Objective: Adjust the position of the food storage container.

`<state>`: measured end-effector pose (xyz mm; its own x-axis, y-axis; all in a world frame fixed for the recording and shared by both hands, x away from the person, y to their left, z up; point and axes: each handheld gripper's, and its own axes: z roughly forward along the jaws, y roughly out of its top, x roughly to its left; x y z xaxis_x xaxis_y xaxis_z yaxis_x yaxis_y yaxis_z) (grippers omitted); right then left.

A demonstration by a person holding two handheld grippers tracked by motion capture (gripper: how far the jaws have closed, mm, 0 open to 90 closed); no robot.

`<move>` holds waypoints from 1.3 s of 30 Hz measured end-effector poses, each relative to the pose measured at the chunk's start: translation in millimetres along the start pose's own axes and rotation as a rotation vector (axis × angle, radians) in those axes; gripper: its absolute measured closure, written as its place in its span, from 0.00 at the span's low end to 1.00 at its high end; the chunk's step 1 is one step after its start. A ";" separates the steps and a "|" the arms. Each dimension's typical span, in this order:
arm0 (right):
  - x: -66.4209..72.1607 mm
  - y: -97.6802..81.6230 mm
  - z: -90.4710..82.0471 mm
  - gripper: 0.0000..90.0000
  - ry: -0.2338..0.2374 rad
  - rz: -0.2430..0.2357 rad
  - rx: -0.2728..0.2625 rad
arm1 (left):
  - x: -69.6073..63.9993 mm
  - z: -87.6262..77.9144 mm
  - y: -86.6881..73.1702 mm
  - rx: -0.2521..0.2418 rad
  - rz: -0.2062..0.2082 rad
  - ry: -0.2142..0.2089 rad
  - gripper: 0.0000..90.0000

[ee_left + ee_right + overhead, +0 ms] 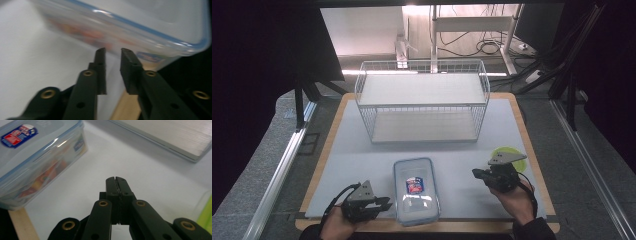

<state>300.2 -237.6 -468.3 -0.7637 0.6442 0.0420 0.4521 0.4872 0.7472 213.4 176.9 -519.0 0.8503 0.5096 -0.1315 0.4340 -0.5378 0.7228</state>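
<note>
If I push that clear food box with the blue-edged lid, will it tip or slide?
The food box lies low and flat on the mat, so it will probably slide rather than tip. Its glossy plastic walls look slippery. Coloured contents inside suggest some weight.

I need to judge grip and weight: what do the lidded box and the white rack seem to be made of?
The lidded box looks like clear glossy plastic: contents show through, highlights glint, and a blue seal rims the lid. The white rack seems to be coated metal wire: thin grid walls, matte white, with flat shelf panels of unclear material.
</note>
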 end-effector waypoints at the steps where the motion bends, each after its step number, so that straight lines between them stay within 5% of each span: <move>1: 2.3 -0.6 -0.4 1.00 0.005 -0.002 0.001 | -2.1 2.0 1.1 0.007 0.008 -0.015 0.92; 8: 14.0 -9.4 -2.1 1.00 0.030 0.014 0.015 | -3.8 8.3 6.1 -0.010 -0.024 -0.066 0.99; 22: 41.1 -28.0 -9.7 1.00 0.076 -0.013 0.060 | -15.2 44.9 41.0 -0.012 0.017 -0.114 0.99; 27: 44.0 -35.6 -10.5 1.00 0.094 0.006 0.091 | -18.2 54.7 52.2 0.000 0.039 -0.098 1.00; 33: 53.7 -40.4 -6.1 0.99 0.143 0.008 0.124 | 23.8 34.4 45.6 0.034 -0.008 0.075 1.00; 36: 59.4 -40.3 -1.3 0.99 0.170 -0.005 0.141 | 52.0 30.9 49.9 0.002 -0.047 0.142 1.00; 39: 59.9 -38.0 0.5 0.99 0.167 -0.007 0.133 | 77.1 37.6 59.3 -0.026 -0.071 0.151 1.00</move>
<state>237.5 -217.2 -494.5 -0.8280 0.5391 0.1544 0.4946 0.5722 0.6542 315.8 159.0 -511.7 0.7626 0.6418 -0.0810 0.4820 -0.4803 0.7328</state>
